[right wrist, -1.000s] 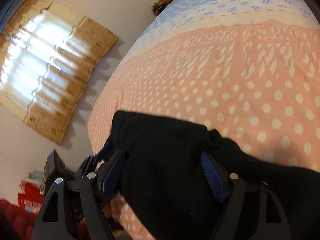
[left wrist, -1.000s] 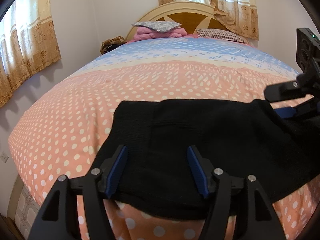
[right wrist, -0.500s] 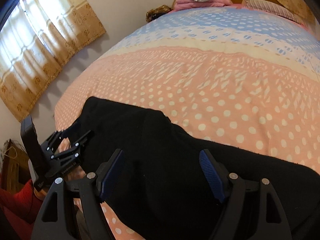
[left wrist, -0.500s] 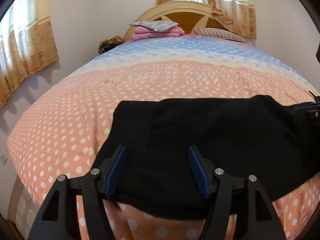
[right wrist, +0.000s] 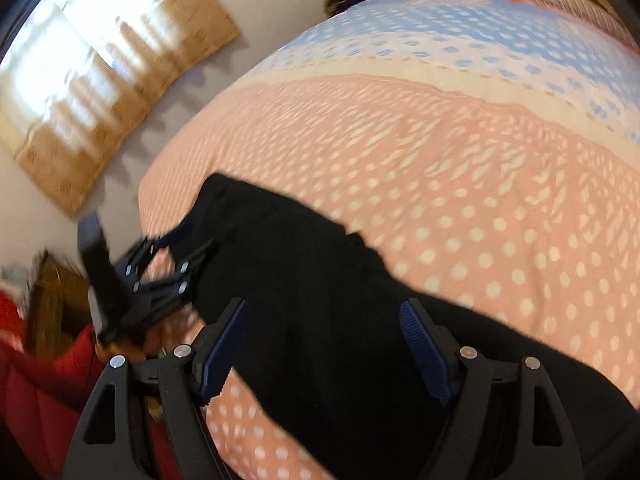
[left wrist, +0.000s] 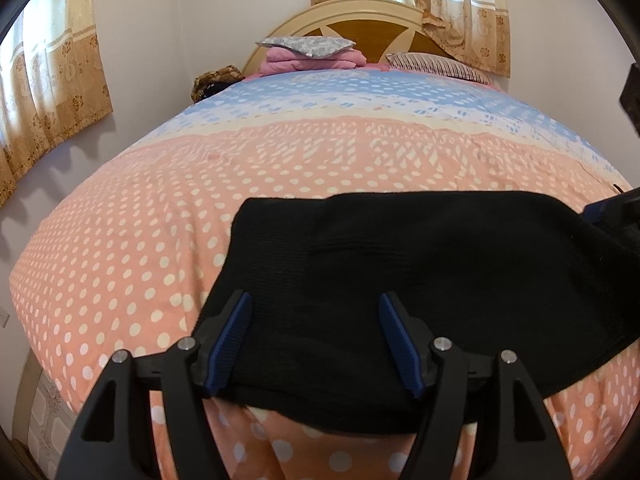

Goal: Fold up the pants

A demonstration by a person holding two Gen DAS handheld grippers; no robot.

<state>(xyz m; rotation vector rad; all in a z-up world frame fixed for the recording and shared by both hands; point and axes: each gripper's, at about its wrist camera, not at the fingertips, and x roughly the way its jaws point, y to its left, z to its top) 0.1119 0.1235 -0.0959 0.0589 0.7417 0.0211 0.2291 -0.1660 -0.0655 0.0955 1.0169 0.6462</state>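
Observation:
Black pants point(left wrist: 420, 280) lie folded flat across the near edge of the bed, also in the right wrist view point(right wrist: 320, 300). My left gripper point(left wrist: 314, 340) is open, its blue-padded fingers spread just over the pants' near left part, holding nothing. My right gripper point(right wrist: 322, 348) is open over the pants further right. The left gripper also shows in the right wrist view point(right wrist: 168, 264) at the pants' left end. Part of the right gripper shows at the right edge of the left wrist view point(left wrist: 612, 216).
The bed has a pink, cream and blue dotted cover point(left wrist: 280, 160). Pillows and a folded pink blanket point(left wrist: 312, 56) lie at the headboard. Curtains point(left wrist: 52, 92) hang on the left wall. Something red point(right wrist: 36, 380) is beside the bed at the lower left.
The right gripper has swung back and forth over the pants' right part; its view is blurred now. The left gripper has hardly moved. Both stay open.

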